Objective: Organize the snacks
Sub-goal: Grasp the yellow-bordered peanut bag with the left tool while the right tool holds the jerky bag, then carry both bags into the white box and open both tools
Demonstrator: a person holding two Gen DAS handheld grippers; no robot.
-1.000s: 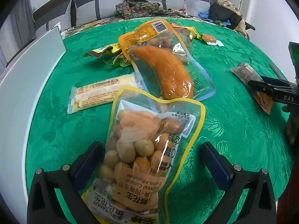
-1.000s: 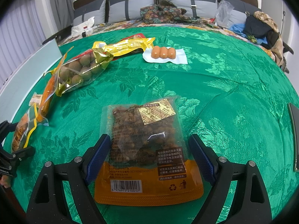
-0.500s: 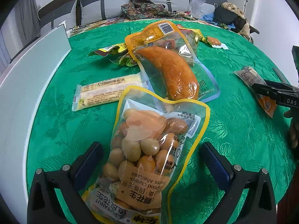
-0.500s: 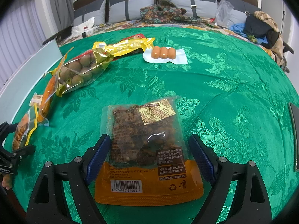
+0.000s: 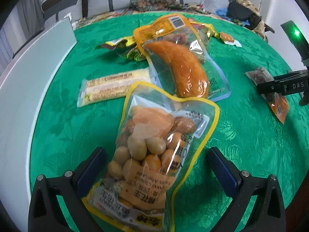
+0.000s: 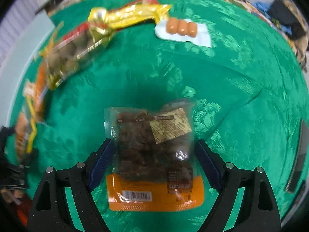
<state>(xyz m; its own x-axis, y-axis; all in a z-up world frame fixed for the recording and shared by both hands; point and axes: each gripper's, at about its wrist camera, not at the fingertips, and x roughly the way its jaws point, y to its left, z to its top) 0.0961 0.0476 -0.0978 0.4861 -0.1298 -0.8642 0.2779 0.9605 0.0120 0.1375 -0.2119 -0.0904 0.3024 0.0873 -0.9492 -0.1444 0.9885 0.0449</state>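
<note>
A clear yellow-edged peanut bag [image 5: 154,145] lies on the green tablecloth [image 5: 67,135] between the two fingers of my left gripper [image 5: 157,164], which is open. In the right wrist view a brown snack pouch with an orange bottom [image 6: 152,150] lies between the fingers of my right gripper [image 6: 155,160], also open, its blue pads close to the pouch's sides. The left wrist view shows that right gripper [image 5: 280,86] side-on over the same pouch [image 5: 278,106].
An orange sausage pouch [image 5: 179,71], a cream bar pack [image 5: 114,88] and yellow wrappers [image 5: 123,46] lie beyond the peanut bag. Three small sausages [image 6: 181,28], a yellow wrapper [image 6: 131,16] and a bag of round snacks [image 6: 71,56] sit farther back. A white panel [image 5: 29,77] borders the left.
The right wrist view has tipped downward and blurred, so the pouch now sits deeper between the fingers. The left gripper has crept a little closer around the peanut bag. Both stay open.
</note>
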